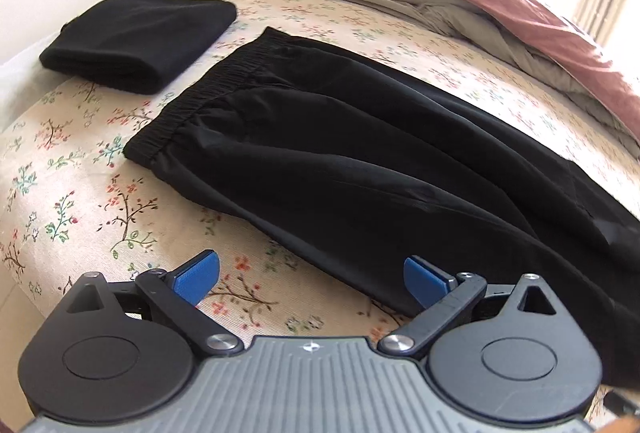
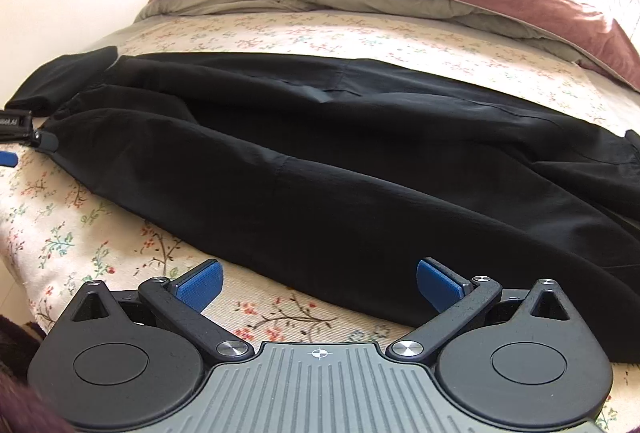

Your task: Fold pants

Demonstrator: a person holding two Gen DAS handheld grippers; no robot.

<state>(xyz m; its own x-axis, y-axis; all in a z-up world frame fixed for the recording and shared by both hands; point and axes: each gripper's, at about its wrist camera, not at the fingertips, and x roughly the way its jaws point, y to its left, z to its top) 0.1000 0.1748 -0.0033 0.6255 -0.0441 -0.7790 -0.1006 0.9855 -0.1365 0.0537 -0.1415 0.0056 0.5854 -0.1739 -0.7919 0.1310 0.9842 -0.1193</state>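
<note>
Smooth black pants with gathered waistband, flat on floral sheet, left gripper jaws spread

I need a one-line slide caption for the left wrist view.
Open left gripper hovers near black pants on floral bedsheet, folded black garment beside waistband.

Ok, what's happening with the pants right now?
Left gripper open, right gripper open, both empty. Black pants flat on floral bedsheet, unfolded. Folded black garment beside waistband.
</note>
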